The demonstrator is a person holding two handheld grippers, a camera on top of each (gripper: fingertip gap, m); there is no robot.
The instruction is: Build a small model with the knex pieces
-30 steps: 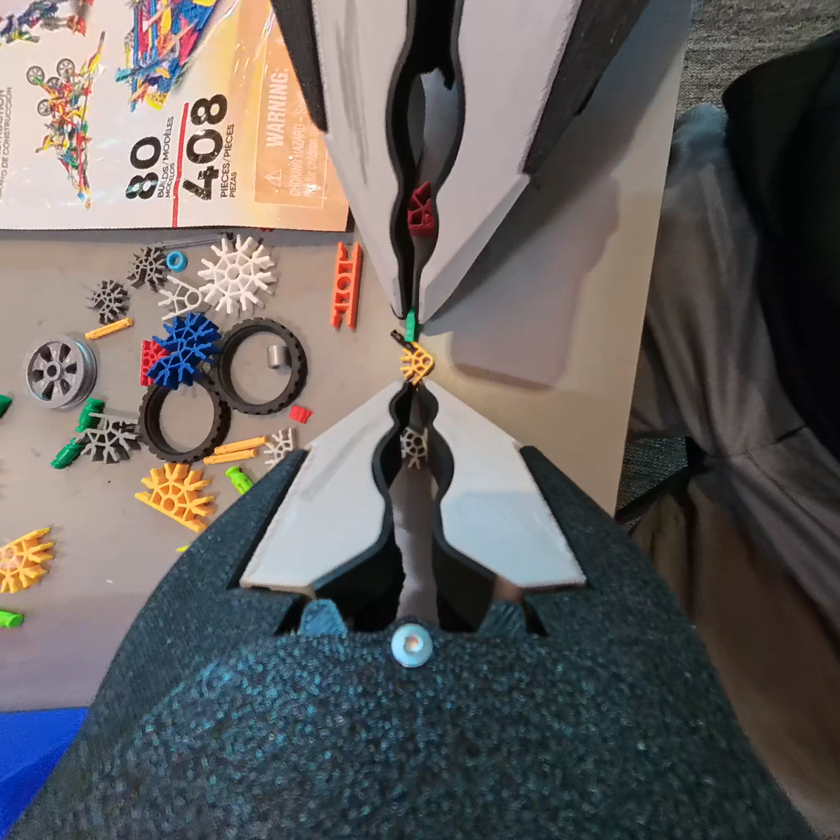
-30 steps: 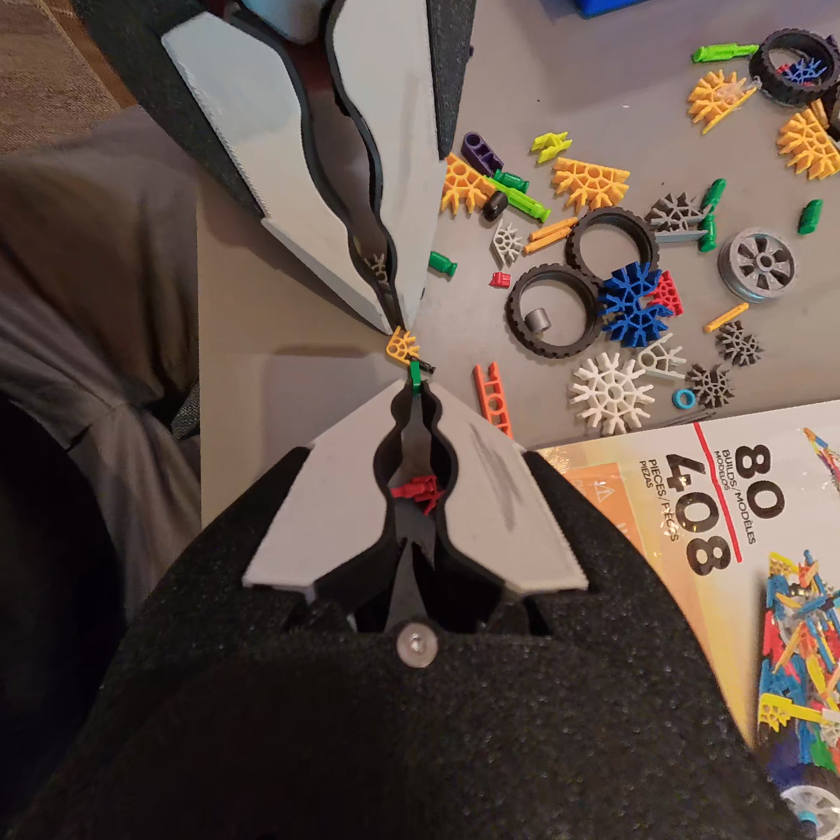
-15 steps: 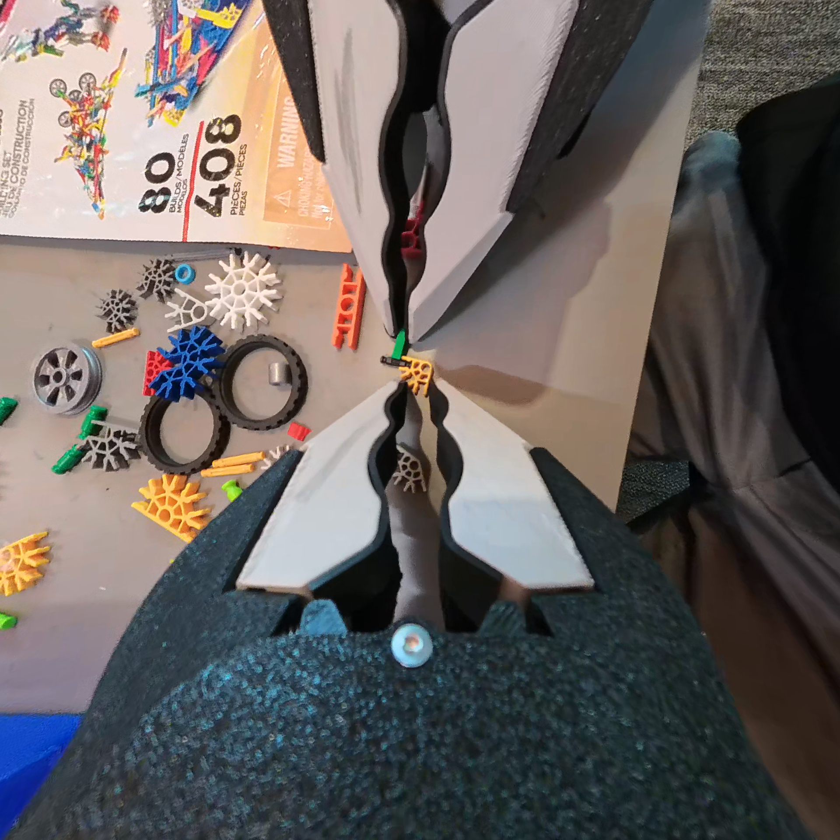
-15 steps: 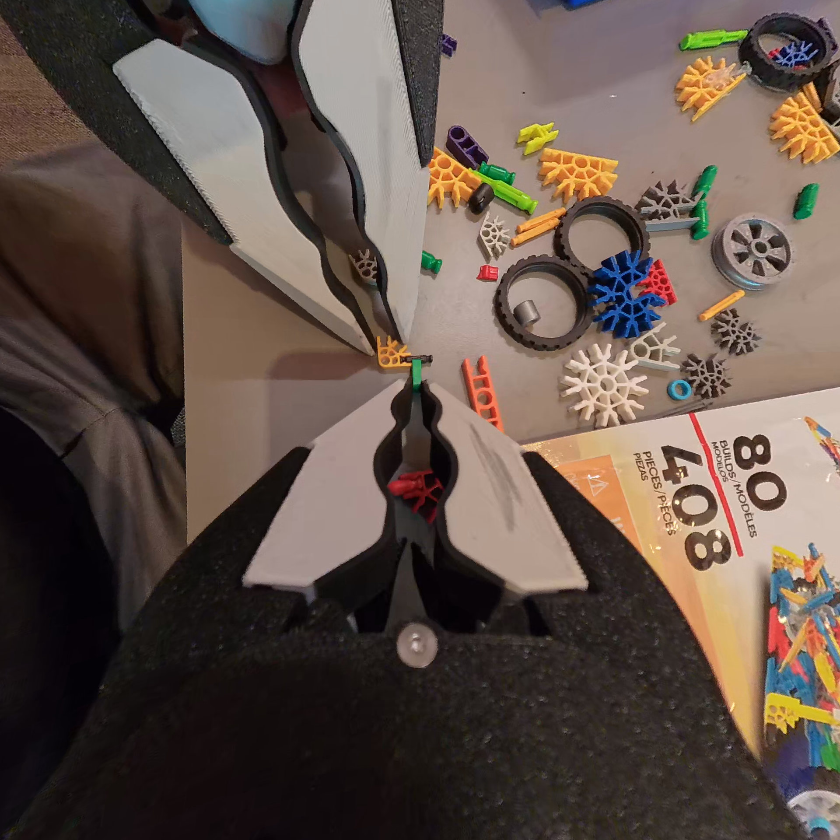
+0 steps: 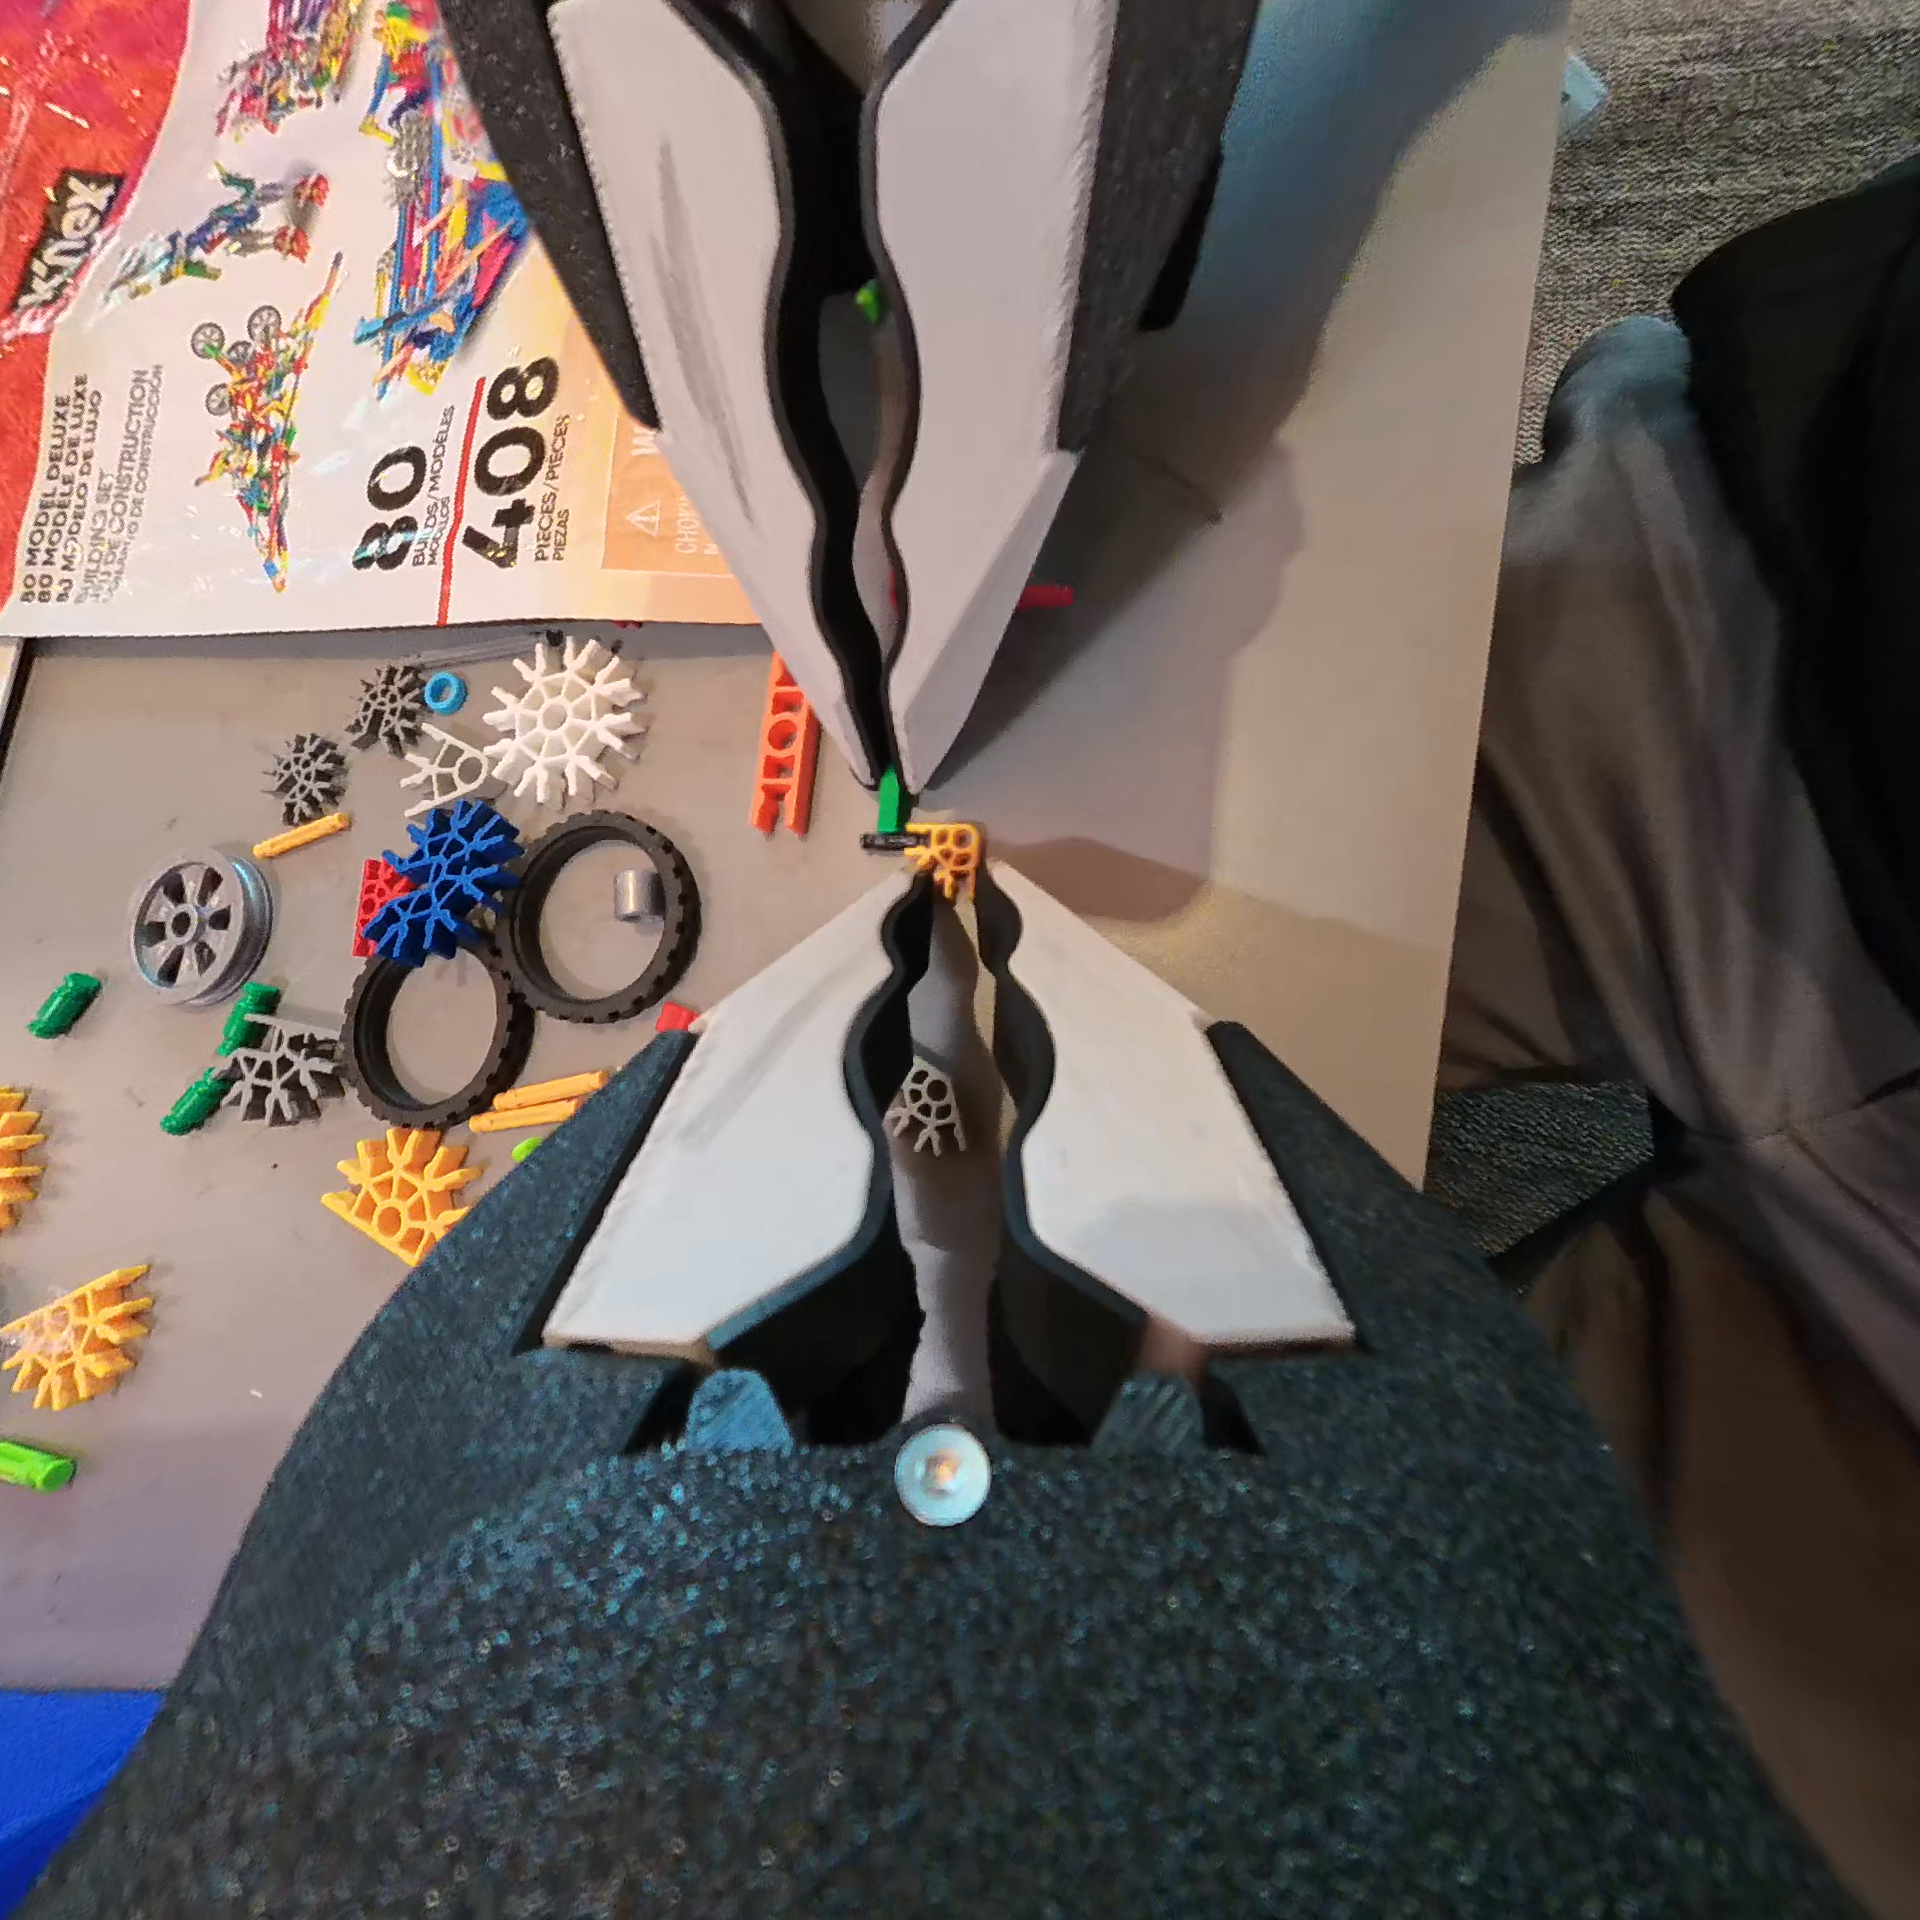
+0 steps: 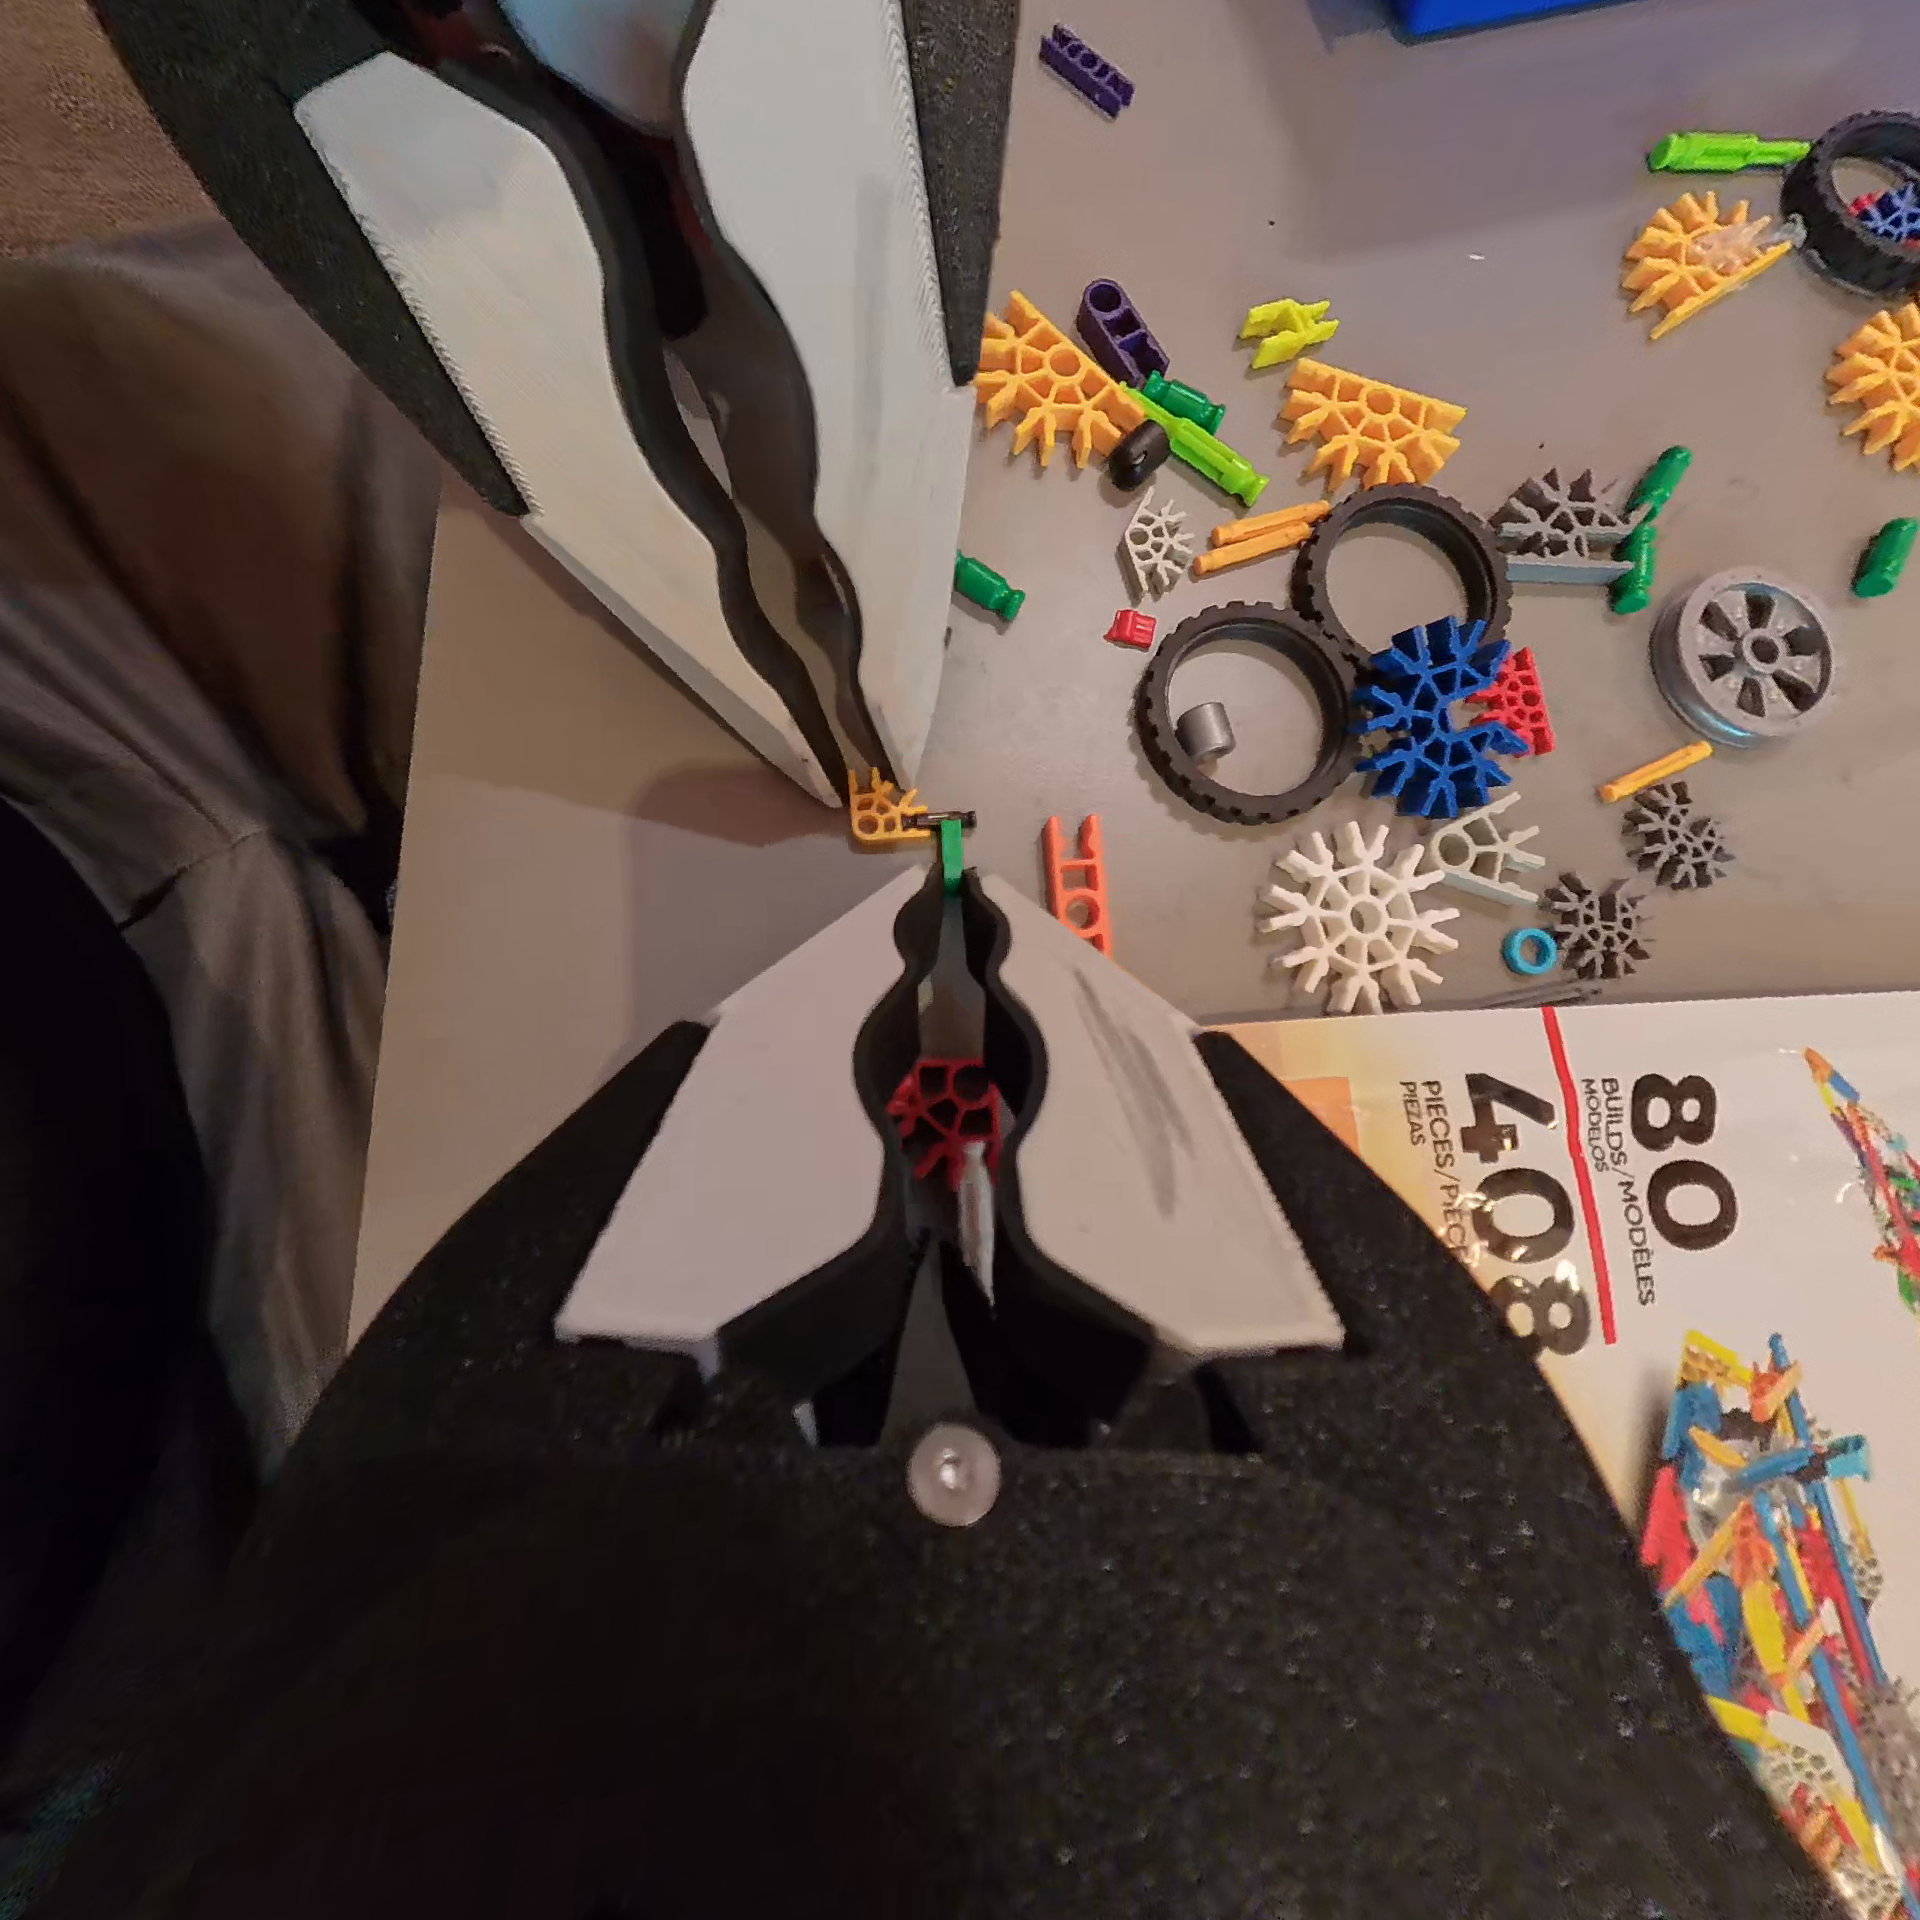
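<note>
My left gripper (image 5: 948,891) is shut on a small yellow connector (image 5: 948,854) by its edge, just above the grey table (image 5: 1247,727). A short black stub (image 5: 881,841) sticks out sideways from the connector. My right gripper (image 6: 951,883) is shut on a green rod (image 6: 951,850), whose tip meets the black stub (image 6: 940,820) beside the yellow connector (image 6: 876,810). The two grippers point at each other, tip to tip. A red connector (image 6: 943,1122) shows between my right gripper's fingers. A grey connector (image 5: 925,1107) shows on the table through my left gripper's gap.
Loose parts lie on the table: two black tyres (image 5: 603,920), a blue connector (image 5: 447,883), a white snowflake connector (image 5: 566,722), an orange ladder piece (image 5: 784,758), a grey wheel hub (image 5: 197,925). A printed box (image 5: 312,364) lies behind them. A person's leg (image 5: 1662,831) is past the table edge. Only a small space, under 4 cm, lies between the two pairs of fingers. The grey wheel hub (image 5: 197,925) sits 15 cm or so from the ends of my right fingers. My right wrist view (image 6: 1743,654) looks at it from another angle.
The yellow connector has turned, so its black stub now points sideways at the green rod's tip. My left jaws stand slightly wider than a second ago. Both grippers shifted a little.
</note>
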